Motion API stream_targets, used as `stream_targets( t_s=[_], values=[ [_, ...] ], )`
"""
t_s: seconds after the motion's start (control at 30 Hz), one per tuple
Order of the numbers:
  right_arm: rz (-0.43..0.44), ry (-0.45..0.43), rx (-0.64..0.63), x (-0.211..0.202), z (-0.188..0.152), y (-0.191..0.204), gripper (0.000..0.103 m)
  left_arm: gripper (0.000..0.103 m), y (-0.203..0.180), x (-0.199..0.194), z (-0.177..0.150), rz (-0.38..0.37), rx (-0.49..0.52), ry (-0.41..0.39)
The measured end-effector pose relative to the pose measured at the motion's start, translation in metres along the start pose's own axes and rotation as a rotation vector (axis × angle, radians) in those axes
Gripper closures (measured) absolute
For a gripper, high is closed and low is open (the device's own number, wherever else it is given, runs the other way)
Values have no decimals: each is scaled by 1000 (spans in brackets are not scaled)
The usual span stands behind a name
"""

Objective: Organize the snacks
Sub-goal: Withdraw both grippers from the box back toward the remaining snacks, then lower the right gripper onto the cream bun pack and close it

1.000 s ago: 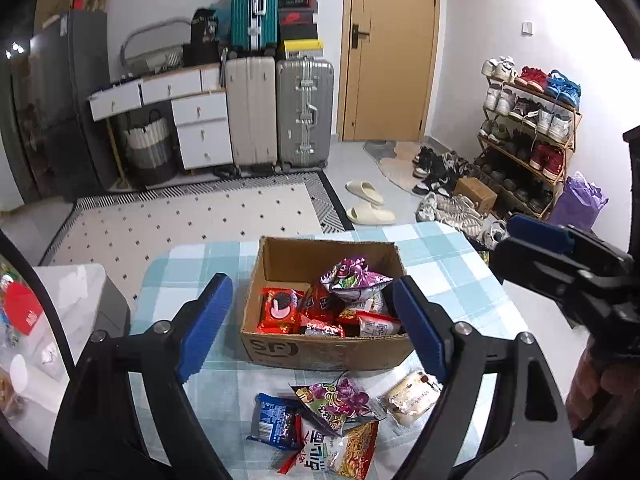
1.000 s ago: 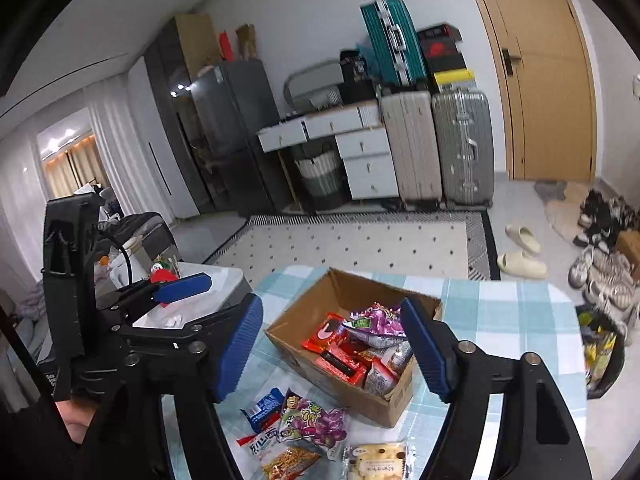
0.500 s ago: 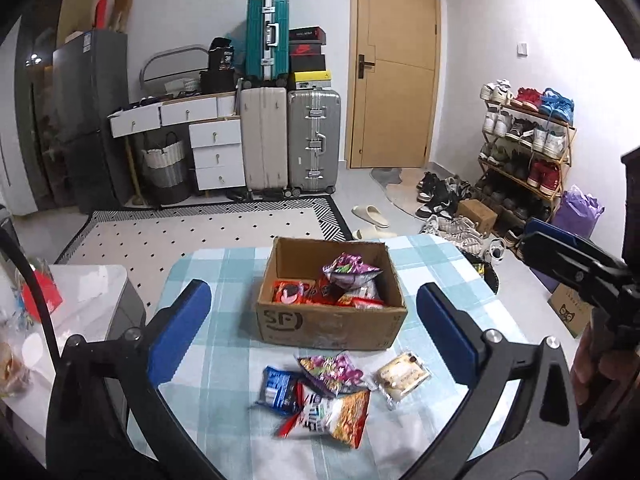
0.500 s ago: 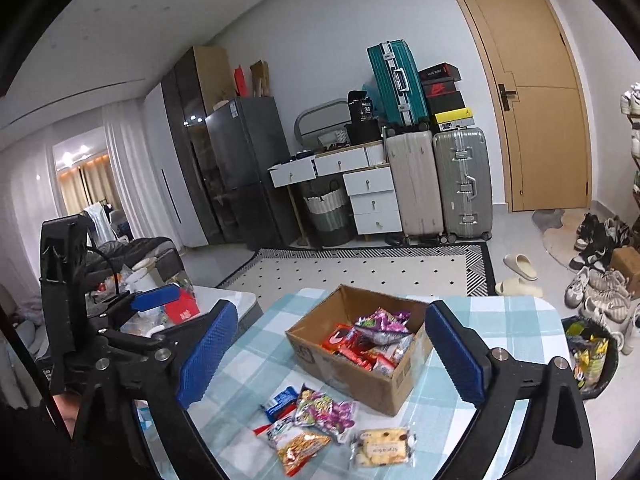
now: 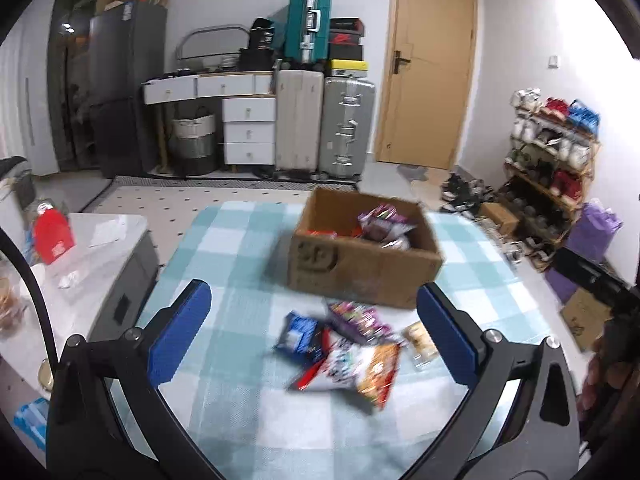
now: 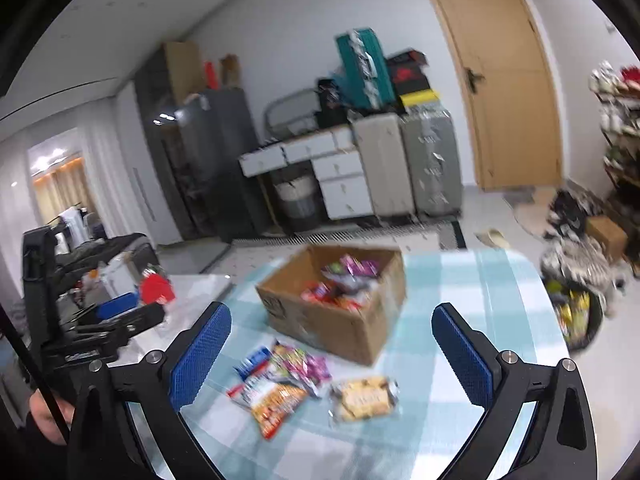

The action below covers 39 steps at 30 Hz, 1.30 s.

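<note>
Left wrist view: the left tongs (image 5: 312,338) stand wide and empty over the checked tabletop (image 5: 240,248). Below them lies a loose heap of snack packets (image 5: 340,352), just in front of the cardboard box (image 5: 364,256), which already holds several; these look like the ones left to pack.

Right wrist view: the right tongs (image 6: 332,356) are opening, nothing between them, aimed at the same heap (image 6: 280,380). A biscuit packet (image 6: 364,398) lies slightly apart, probably the easiest pick.
</note>
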State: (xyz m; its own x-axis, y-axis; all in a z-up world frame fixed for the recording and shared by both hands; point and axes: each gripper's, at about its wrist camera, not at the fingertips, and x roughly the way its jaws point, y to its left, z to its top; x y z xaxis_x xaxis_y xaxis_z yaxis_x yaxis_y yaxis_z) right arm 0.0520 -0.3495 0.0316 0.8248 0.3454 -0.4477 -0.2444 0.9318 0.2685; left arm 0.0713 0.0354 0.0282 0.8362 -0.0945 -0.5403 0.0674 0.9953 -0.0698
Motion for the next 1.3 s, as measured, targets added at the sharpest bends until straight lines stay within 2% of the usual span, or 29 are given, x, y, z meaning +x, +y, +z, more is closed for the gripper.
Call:
stream_targets(
  t_s=[0.23, 0.3, 0.37, 0.67, 0.93, 1.3],
  values=[
    [-42, 42, 35, 12, -40, -17, 1, 0, 3, 34, -48, -14, -19, 74],
    [-48, 42, 22, 12, -51, -17, 1, 0, 0, 37, -57, 17, -7, 67],
    [-57, 53, 12, 13, -60, -17, 1, 0, -1, 42, -66, 4, -2, 68],
    [-55, 163, 81, 41, -96, -32, 1, 0, 8, 69, -82, -14, -54, 158],
    [-70, 263, 74, 77, -103, -41, 1, 0, 7, 89, -94, -26, -59, 209],
    [-108, 367, -66, 143, -111, -32, 1, 1, 16, 112, -107, -36, -97, 281]
  ],
)
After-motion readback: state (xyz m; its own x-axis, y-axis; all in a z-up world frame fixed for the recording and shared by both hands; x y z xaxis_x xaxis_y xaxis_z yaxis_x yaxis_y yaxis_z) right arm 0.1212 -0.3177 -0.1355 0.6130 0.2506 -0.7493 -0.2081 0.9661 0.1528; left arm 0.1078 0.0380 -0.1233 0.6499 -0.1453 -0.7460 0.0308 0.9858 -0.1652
